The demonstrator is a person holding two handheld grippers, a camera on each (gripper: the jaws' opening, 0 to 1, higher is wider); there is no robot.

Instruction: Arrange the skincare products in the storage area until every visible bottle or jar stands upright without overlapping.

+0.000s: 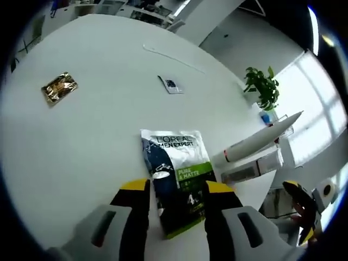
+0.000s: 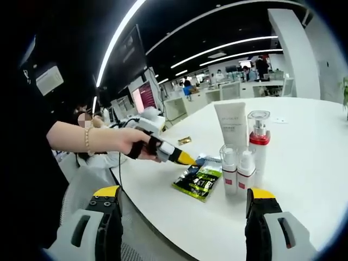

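Skincare products are standing grouped near the surface (image 2: 304,163) edge: a white tube (image 2: 231,126), a red-collared pump bottle (image 2: 259,142) and two small bottles (image 2: 237,170), upright and close together, seemingly already arranged. The green-and-black sachet (image 1: 176,176) is lying flat just beside them, and the left gripper (image 1: 176,191) is straddling it with jaws wide, apparently lining up a pinch to lift it. The right gripper (image 2: 185,202) is hanging back, wide and empty.
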